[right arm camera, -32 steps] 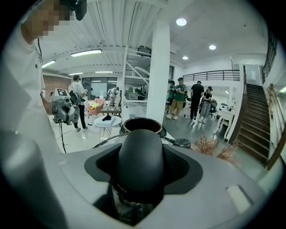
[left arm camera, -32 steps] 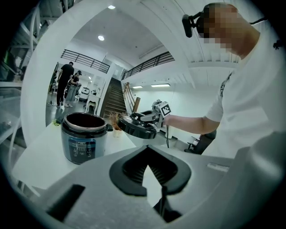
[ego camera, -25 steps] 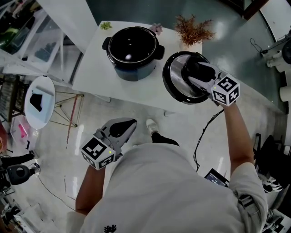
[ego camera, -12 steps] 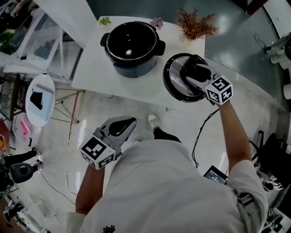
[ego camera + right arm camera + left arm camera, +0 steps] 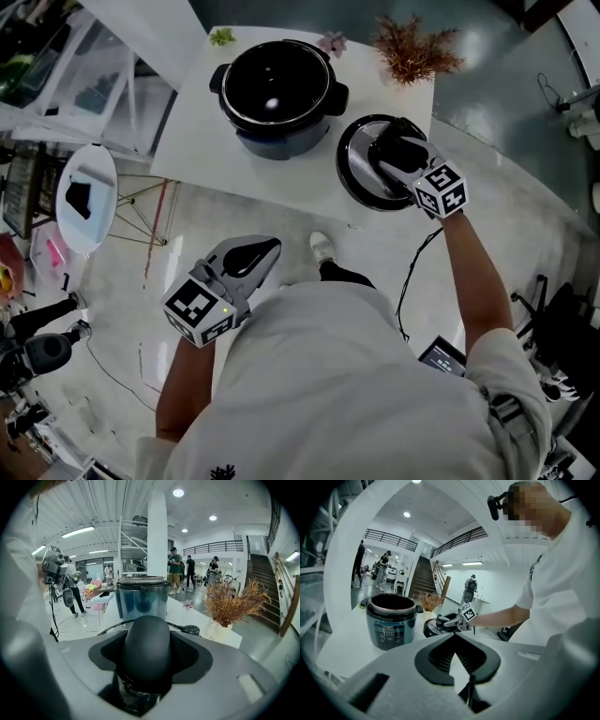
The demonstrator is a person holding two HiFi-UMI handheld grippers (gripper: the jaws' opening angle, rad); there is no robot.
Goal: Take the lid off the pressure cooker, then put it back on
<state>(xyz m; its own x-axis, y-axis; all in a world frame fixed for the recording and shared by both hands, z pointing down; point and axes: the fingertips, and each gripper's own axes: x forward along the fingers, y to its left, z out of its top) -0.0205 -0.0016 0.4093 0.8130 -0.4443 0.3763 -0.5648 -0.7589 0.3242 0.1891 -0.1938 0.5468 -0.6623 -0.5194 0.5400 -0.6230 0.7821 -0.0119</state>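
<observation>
In the head view, my right gripper (image 5: 396, 155) grasps the pressure cooker lid (image 5: 354, 183), low beside the open pressure cooker (image 5: 281, 141) at the white table (image 5: 202, 141). I cannot tell whether the lid touches the tabletop. Only the right gripper view shows the lid's black knob (image 5: 146, 648) wedged between the jaws. My left gripper (image 5: 251, 259) hangs off the table, above the floor. Only its own view shows its jaws pressed together, empty.
</observation>
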